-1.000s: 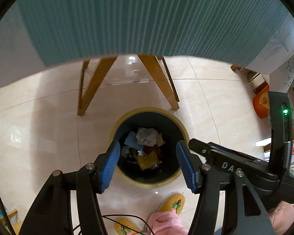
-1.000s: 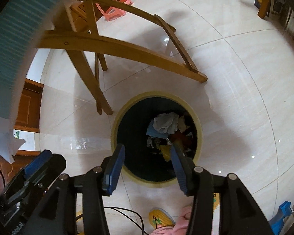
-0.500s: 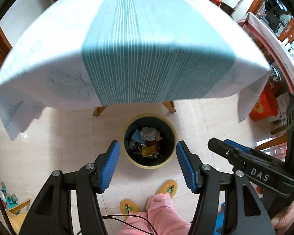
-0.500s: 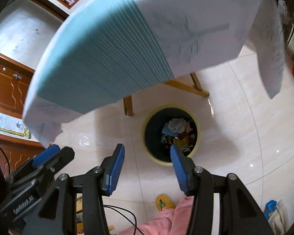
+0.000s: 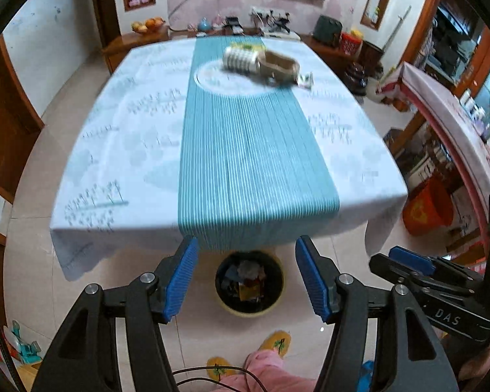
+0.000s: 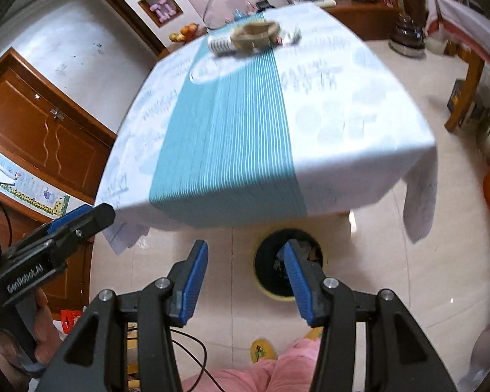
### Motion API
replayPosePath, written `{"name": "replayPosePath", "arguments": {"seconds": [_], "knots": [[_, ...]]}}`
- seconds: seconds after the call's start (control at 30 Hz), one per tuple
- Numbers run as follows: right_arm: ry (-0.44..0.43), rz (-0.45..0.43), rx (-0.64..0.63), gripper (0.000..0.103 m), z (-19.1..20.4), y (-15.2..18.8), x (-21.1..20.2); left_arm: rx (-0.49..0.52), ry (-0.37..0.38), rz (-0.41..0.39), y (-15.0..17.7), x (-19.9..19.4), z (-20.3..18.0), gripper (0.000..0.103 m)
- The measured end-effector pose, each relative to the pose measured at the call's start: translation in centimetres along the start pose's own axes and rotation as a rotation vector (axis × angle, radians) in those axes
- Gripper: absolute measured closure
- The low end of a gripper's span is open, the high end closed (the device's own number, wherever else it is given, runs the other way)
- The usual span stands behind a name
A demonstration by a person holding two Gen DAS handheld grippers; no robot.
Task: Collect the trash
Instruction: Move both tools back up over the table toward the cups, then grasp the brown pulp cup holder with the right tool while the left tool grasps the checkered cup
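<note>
Left wrist view: left gripper [image 5: 246,277] held with ribbed blue pads [image 5: 179,281] wide apart and nothing between them, black angular arms below. Straight ahead, framed between the pads, a round trash bin [image 5: 249,307] with dark inside and pale yellow rim, standing on glossy cream floor tiles just in front of the table's near edge; crumpled scraps [image 5: 249,279] of white, red and yellow inside the bin. Beyond the bin, a rectangular table [image 5: 121,150] under a white printed cloth with a teal ribbed stripe down the middle. At the table's far end, blurred: a white ribbed cylinder [image 5: 239,59], a tan cardboard piece [image 5: 279,65] touching it, and a small crinkled wrapper [image 5: 305,81] just beside. Yellow slippers [image 5: 276,343] and a pink trouser leg on the near side of the bin. Right wrist view: right gripper [image 6: 245,272] likewise spread and empty, its right pad overlapping the trash bin [image 6: 268,261]. Same table [image 6: 359,121] beyond the bin, with the cardboard piece [image 6: 254,34] and cylinder [image 6: 220,44] blurred at its far end. Left of the bin, the other gripper's black body.
</note>
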State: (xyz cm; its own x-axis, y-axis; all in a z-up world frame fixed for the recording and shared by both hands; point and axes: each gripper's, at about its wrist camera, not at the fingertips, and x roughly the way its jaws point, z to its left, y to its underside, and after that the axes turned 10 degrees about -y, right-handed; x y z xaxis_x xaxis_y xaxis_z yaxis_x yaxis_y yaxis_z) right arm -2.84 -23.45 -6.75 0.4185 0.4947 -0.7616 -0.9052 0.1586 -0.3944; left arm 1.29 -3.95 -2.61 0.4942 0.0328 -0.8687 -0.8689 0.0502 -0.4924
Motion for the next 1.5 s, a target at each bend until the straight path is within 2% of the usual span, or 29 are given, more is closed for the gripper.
{"name": "replayPosePath", "arguments": {"seconds": [0.33,0.47,0.67,0.87,1.13,1.4,1.5], "knots": [[-0.014,-0.060,-0.062,0.054,-0.6,-5.8,-2.5,-0.028,-0.050,-0.063,-5.0,-2.2,0.5,0.042],[-0.013,-0.079,-0.054,0.054,-0.7,-8.2,-2.2,0.005,-0.058,-0.073,-7.8,-2.0,0.9,0.038],[-0.002,-0.109,-0.023,0.054,-0.9,-12.5,-0.9,0.084,-0.060,-0.086,-13.4,0.5,1.7,0.036],[0.031,-0.158,0.063,0.054,-1.0,-18.1,1.8,0.253,-0.029,-0.123,-21.4,4.6,2.4,0.036],[0.035,-0.196,0.334,0.054,-2.2,-25.7,7.7,0.482,0.073,-0.075,-31.7,12.3,1.6,0.036],[0.082,-0.221,0.554,0.054,-5.4,-31.4,14.9,0.585,0.170,0.004,-39.9,21.0,-0.7,0.036],[0.127,-0.218,0.613,0.054,-6.6,-32.5,16.7,0.630,0.188,0.015,-41.8,23.6,-2.0,0.036]]}}
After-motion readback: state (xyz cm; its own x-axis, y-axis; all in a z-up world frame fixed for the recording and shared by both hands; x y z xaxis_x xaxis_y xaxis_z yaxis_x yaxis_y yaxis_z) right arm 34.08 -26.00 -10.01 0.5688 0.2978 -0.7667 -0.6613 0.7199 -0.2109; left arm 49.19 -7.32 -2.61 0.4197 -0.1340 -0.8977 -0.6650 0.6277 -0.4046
